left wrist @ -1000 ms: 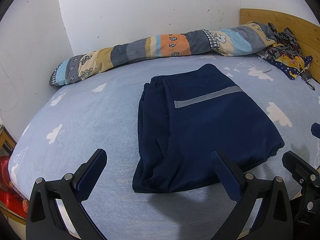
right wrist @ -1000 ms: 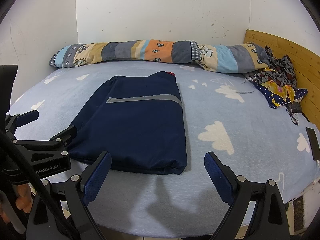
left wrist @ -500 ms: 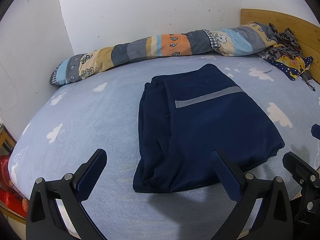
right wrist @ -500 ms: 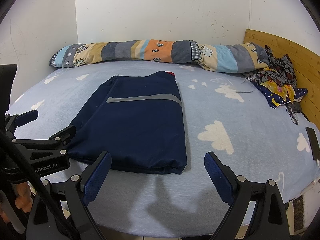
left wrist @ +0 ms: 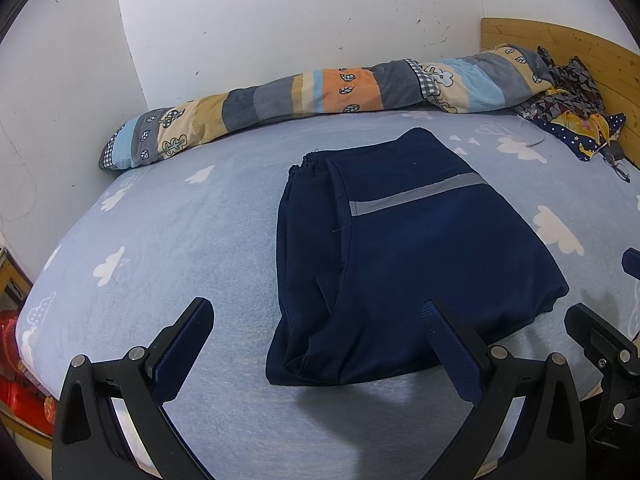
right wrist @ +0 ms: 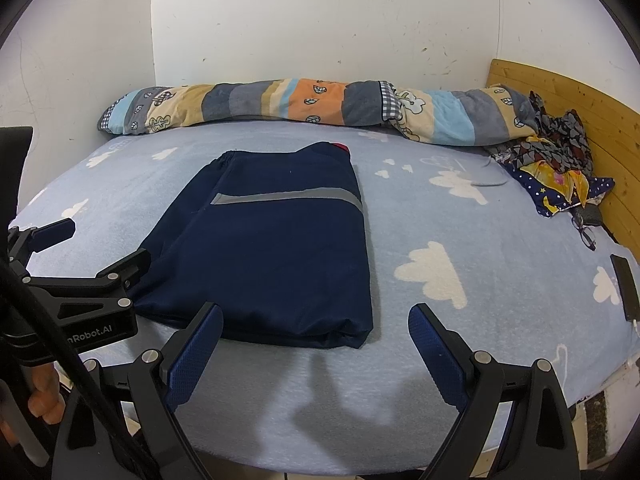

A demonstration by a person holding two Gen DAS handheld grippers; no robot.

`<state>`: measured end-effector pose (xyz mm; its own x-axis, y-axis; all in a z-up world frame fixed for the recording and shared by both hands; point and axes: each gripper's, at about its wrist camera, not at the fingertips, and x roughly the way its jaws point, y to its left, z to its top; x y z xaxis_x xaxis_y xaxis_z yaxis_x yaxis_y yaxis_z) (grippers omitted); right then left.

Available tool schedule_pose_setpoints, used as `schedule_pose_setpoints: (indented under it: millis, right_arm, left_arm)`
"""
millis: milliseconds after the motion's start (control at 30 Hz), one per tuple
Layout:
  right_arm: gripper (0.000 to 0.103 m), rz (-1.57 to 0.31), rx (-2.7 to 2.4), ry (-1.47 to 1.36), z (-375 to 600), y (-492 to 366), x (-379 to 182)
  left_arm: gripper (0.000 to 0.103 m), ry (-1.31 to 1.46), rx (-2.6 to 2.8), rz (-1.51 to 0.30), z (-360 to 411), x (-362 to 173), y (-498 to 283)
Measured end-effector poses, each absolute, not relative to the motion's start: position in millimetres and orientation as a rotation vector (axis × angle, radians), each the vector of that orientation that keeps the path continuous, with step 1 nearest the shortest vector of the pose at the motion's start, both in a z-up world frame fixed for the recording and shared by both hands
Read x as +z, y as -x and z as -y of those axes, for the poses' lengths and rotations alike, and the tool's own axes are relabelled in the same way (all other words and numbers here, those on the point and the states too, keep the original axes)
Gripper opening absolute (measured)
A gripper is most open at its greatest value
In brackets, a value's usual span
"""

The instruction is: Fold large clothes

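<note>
A: Where is the garment (left wrist: 416, 264)?

B: The dark navy piece lies flat in the middle of the bed (left wrist: 168, 240), already squared into a compact rectangle with a grey reflective stripe (left wrist: 416, 196) across its far half. An elastic edge shows at the far left corner, and the layers stack at the near edge. I judge the folding is nearly or wholly done.

A: Why flat and central?

B: Probably so both tools can reach its near corners from the bed's near edge, with room around it for another fold.

A: And the tools?

B: The left tool (left wrist: 316, 340) hovers above the near left corner, fingers spread wide, gripping nothing. The right tool (right wrist: 316, 340) hovers over the near right corner, also spread and empty. Neither touches the cloth. In the right view the left tool sits at the left, beside the garment's near left edge.

A: What else is around?

B: A rolled patchwork quilt (right wrist: 304, 104) lies along the far wall, well apart from the garment. Crumpled patterned clothes (right wrist: 556, 164) are heaped at the far right against the wooden headboard (right wrist: 568, 96), with spectacles (right wrist: 586, 232) near them.
</note>
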<state>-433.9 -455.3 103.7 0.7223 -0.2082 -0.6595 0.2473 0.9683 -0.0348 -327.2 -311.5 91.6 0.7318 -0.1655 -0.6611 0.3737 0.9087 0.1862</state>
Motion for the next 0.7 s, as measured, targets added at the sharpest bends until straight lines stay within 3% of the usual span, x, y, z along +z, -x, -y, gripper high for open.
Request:
schedule_pose_setpoints:
  millis: [700]
  right_arm:
    - [0.096, -0.729, -0.251, -0.053, 460.8, 435.7, 99.7]
  left_arm:
    - [0.103, -0.318, -0.3, -0.689, 311.0, 91.7, 326.6]
